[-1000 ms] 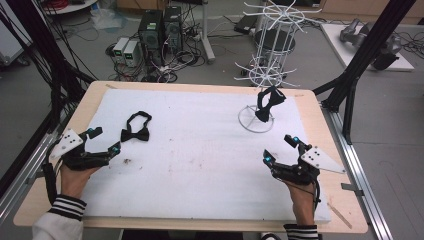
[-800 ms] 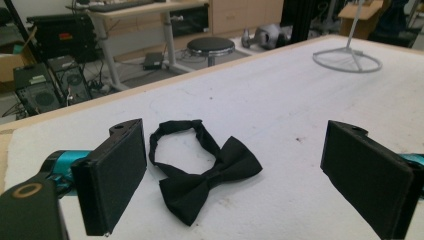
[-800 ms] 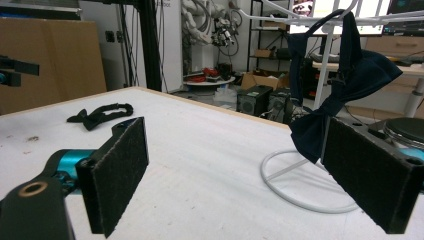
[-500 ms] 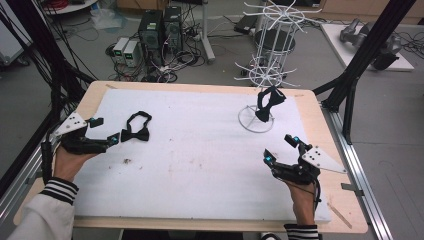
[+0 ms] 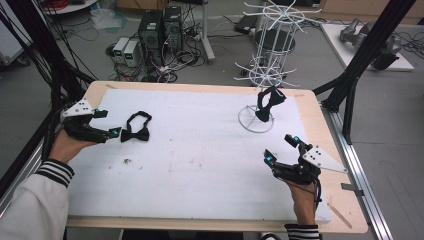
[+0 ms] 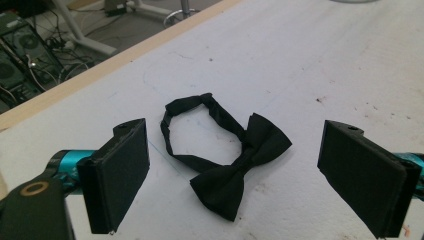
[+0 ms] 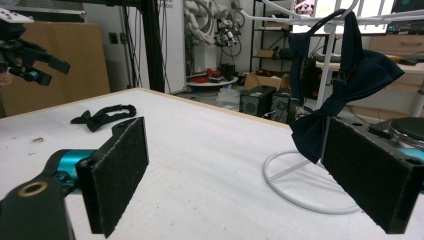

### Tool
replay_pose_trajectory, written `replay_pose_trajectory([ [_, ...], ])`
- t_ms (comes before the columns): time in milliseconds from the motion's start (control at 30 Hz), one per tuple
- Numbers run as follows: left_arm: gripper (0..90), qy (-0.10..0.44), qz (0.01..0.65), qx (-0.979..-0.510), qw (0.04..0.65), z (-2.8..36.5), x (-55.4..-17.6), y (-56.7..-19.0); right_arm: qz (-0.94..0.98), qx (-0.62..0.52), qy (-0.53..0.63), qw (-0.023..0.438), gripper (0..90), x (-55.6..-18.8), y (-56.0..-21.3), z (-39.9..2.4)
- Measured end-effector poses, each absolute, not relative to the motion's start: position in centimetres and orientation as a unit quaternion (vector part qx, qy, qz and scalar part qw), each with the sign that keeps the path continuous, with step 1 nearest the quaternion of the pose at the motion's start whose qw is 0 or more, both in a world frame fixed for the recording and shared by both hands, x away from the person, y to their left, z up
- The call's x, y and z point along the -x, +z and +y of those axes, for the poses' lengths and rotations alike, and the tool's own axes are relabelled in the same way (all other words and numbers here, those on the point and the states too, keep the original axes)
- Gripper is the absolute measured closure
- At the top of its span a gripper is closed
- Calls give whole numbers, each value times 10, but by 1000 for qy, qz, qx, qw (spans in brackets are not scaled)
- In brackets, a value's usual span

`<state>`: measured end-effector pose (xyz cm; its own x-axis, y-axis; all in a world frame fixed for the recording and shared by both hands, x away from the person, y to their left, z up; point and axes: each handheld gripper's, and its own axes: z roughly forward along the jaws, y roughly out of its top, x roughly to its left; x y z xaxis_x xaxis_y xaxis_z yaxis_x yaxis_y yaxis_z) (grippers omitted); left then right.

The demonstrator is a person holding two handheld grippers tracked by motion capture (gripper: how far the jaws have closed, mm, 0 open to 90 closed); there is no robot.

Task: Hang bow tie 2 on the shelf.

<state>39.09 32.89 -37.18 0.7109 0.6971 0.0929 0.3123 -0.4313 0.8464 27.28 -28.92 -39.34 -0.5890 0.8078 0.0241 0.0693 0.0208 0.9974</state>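
Left gripper [image 5: 111, 123] had its fingers [image 6: 117, 177] spread wide, nothing btwn them, tips just beside the black bow tie [image 5: 136, 127] at the left side of the tabletop [image 5: 200, 200]. In the left gripper view the bow tie [image 6: 227, 155] lay flat in the gap ahead of the fingers, not touching either one; its knot-and-wings part sat nearer the camera, tilted, w/ the neck strap curled in a closed loop behind it. Fabric was matte black, slightly creased.

Right gripper [image 5: 282, 148] was also spread wide and empty, low over the tabletop near the front right, held by a hand [image 5: 302, 200] in a striped cuff. Its fingers [image 7: 120, 177] pointed across the white sheet toward a white wire stand [image 5: 265, 55]. A second bow tie [image 5: 267, 102] hung from a lower arm of that stand, over its ring base [image 7: 305, 185], well apart from the right gripper. In the right gripper view this one [image 7: 345, 85] looked dark navy, strap looped over a prong, bow dangling.

Room: broad bare stretch of white sheet btwn the two grippers, only a few dark specks on it. Left edge of the tabletop was close to the left gripper; a wood strip bordered the sheet on all sides. Black frame posts stood at both far corners.
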Motion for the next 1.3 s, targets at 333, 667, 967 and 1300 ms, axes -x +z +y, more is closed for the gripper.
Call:
replay_pose_trajectory([
  [333,134,173,272,-872,368,313,-417,-381,647,-342,612,299,112,-271,-395,-292],
  [667,134,147,236,-911,305,297,-435,-390,654,-337,611,294,112,-272,-397,-289],
  [967,134,124,210,-933,265,290,-446,-406,655,-335,612,291,112,-271,-397,-289],
  [1300,277,101,208,-946,229,290,-454,-419,652,-337,614,291,112,-271,-397,-291],
])
